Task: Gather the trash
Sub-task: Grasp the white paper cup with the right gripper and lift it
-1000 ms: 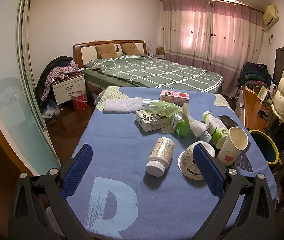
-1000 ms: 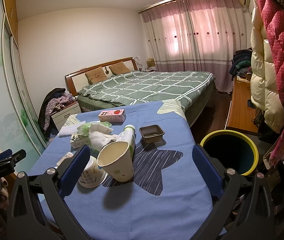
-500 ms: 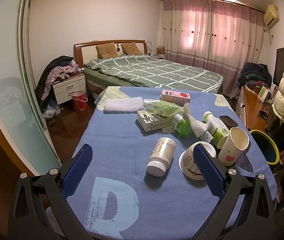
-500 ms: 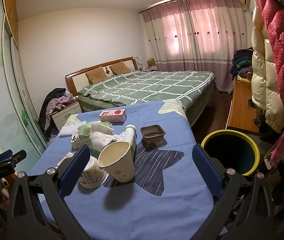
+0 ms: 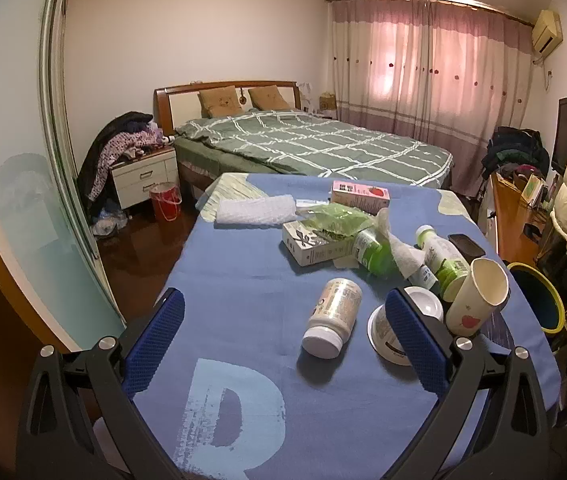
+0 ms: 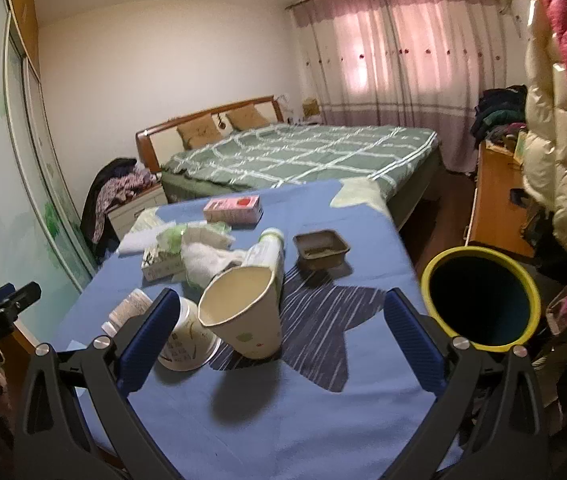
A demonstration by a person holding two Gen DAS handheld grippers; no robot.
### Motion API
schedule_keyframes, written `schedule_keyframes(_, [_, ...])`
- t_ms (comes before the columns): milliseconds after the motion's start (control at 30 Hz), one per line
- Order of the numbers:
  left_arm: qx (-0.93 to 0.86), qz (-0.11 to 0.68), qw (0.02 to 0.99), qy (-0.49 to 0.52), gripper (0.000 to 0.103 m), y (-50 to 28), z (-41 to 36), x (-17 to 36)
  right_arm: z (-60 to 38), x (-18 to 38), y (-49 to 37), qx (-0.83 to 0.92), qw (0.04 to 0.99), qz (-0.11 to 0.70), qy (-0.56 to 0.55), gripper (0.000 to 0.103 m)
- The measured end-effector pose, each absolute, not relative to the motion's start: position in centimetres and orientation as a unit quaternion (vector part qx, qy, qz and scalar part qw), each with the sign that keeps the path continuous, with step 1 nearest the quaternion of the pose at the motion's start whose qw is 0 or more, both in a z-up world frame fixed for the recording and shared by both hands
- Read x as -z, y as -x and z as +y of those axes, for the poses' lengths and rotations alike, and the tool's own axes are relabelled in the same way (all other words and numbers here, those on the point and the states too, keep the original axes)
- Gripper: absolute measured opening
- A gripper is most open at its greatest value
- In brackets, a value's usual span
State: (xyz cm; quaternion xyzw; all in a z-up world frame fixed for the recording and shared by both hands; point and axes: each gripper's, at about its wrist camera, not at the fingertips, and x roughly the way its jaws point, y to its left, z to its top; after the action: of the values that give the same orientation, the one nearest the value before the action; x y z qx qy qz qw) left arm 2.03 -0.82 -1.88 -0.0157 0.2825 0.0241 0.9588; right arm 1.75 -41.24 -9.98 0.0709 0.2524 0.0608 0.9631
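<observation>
Trash lies on a blue tablecloth [image 5: 243, 280]. A white pill bottle [image 5: 333, 322] lies on its side just ahead of my open, empty left gripper [image 5: 283, 336]. Beside it sit a white tub [image 5: 391, 332], a paper cup [image 5: 477, 296], green bottles [image 5: 375, 250], a carton [image 5: 317, 244] and a pink box [image 5: 359, 196]. My right gripper [image 6: 279, 334] is open and empty, with the paper cup [image 6: 243, 316] standing tilted between and just beyond its blue pads [image 6: 411, 344]. A brown tray [image 6: 320, 246] sits farther back. The yellow-rimmed bin [image 6: 481, 304] stands right of the table.
A folded white cloth [image 5: 255, 210] lies at the table's far left. A bed [image 5: 311, 148] stands behind the table. A wooden desk [image 6: 495, 200] and hanging coats [image 6: 551, 160] are to the right. A red bucket [image 5: 165, 200] sits by the nightstand.
My right gripper has moved forward and closer to the paper cup, which now looms larger between the pads. The left gripper has barely shifted.
</observation>
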Motion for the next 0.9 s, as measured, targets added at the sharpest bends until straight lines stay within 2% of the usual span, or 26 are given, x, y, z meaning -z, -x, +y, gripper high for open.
schedule_keyframes(500, [-0.013, 0.311, 0.95, 0.018, 0.099, -5.1, -0.8, 4.4, -37.6, 15.3, -9.1, -0.086, 0.943, 0.32, -0.042, 0.097])
schedule_keyframes(833, [-0.007, 0.321, 0.947, 0.013, 0.099, -6.3, -1.4, 5.3, -36.5, 16.7, -12.1, -0.083, 0.938, 0.337, -0.024, 0.097])
schedule_keyframes(900, [-0.005, 0.323, 0.946, 0.013, 0.099, -6.5, -1.5, 5.5, -36.5, 16.9, -12.3, -0.084, 0.937, 0.339, -0.026, 0.094])
